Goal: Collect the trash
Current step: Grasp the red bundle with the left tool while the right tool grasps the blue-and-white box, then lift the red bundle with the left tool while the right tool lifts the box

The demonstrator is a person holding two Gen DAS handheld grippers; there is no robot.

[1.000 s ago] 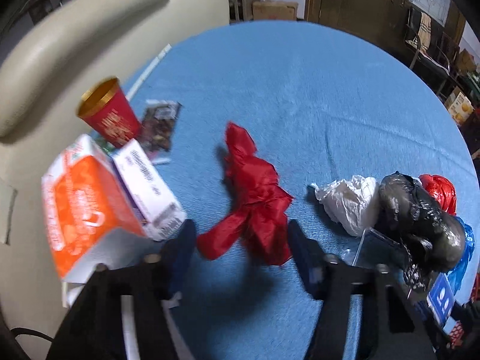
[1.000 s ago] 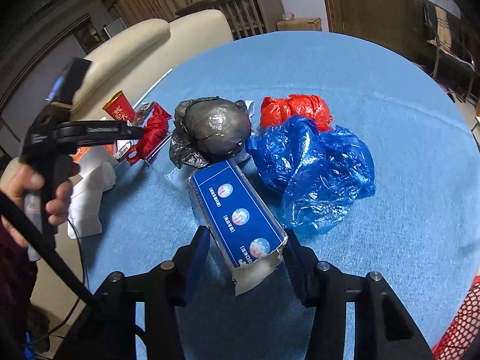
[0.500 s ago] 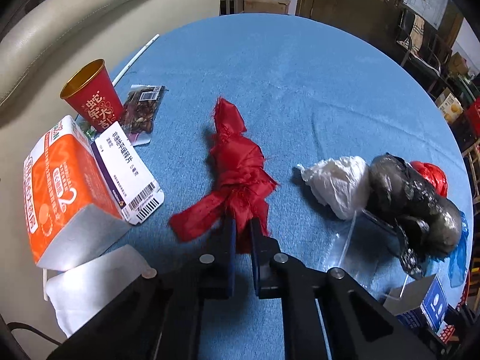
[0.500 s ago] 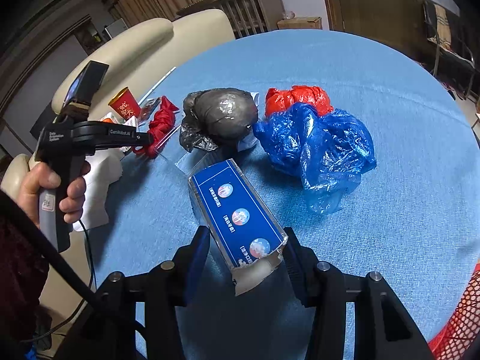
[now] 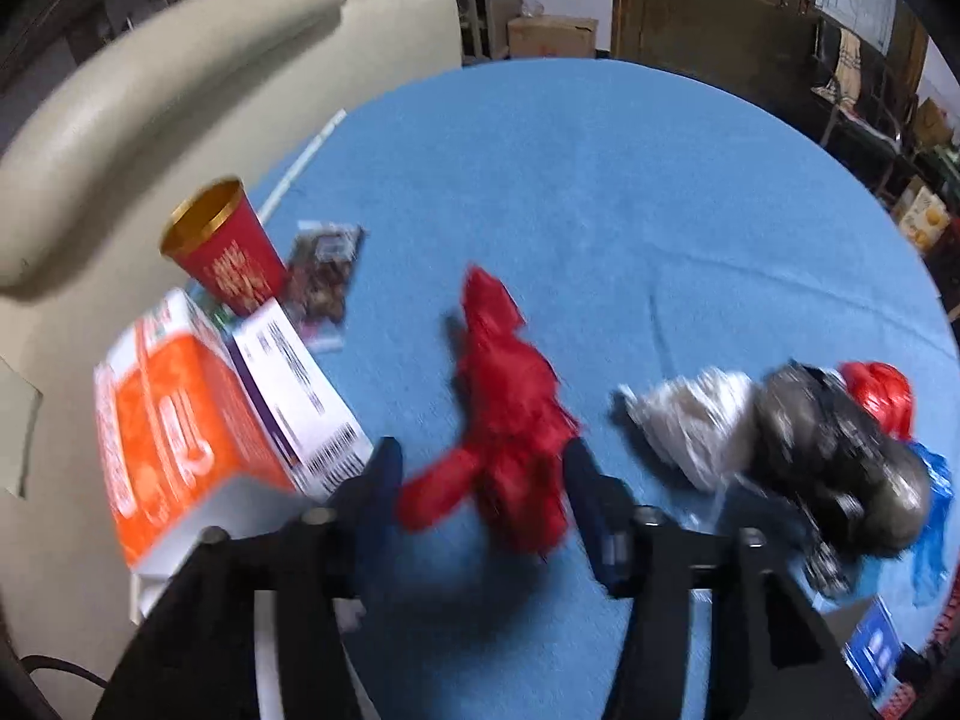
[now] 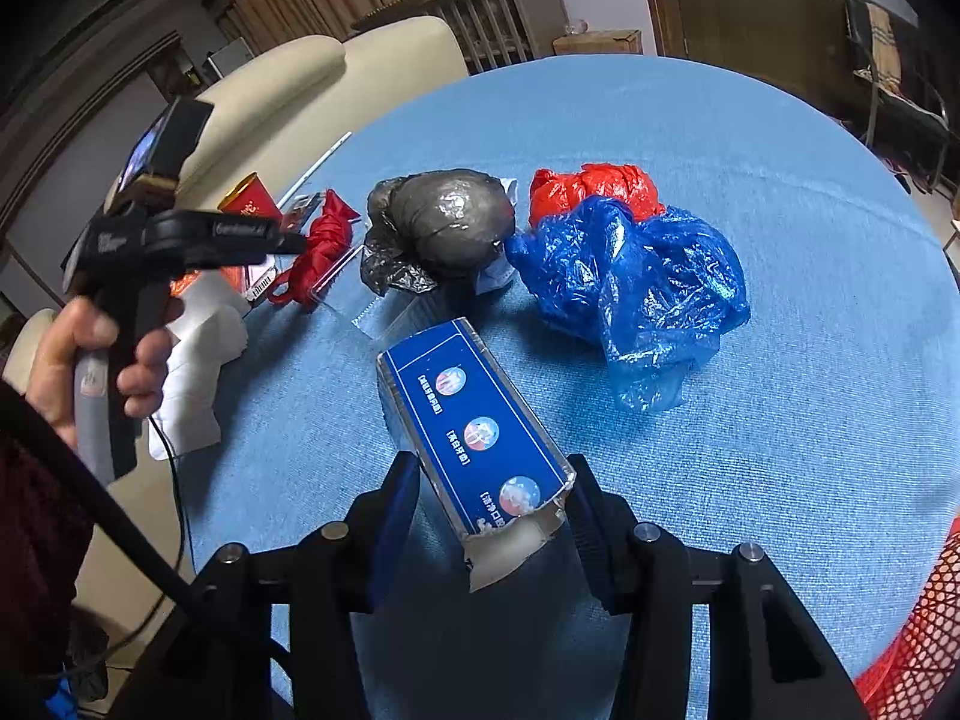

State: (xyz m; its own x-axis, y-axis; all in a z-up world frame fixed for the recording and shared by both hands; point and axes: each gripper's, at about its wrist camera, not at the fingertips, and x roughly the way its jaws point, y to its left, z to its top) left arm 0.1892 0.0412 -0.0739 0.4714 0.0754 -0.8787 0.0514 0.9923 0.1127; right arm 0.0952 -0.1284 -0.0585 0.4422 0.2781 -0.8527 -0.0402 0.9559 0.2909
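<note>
My left gripper [image 5: 480, 474] is open, its fingers on either side of the near end of a crumpled red wrapper [image 5: 510, 420] on the blue table [image 5: 600, 210]; the view is blurred. My right gripper [image 6: 489, 492] is shut on a blue carton [image 6: 474, 420], held just above the table [image 6: 780, 420]. The left gripper also shows in the right wrist view [image 6: 294, 246], beside the red wrapper [image 6: 318, 246].
An orange carton [image 5: 168, 438], a white box [image 5: 300, 384], a red cup [image 5: 231, 252] and a snack packet [image 5: 324, 282] lie left. White tissue [image 5: 690, 420], a black bag [image 6: 450, 222], a red bag [image 6: 594, 186] and a blue bag [image 6: 636, 276] lie mid-table. Red mesh [image 6: 918, 636] shows at right.
My left gripper was shut half a second ago and is now open around the red wrapper's near end. The right gripper still holds the blue carton in place.
</note>
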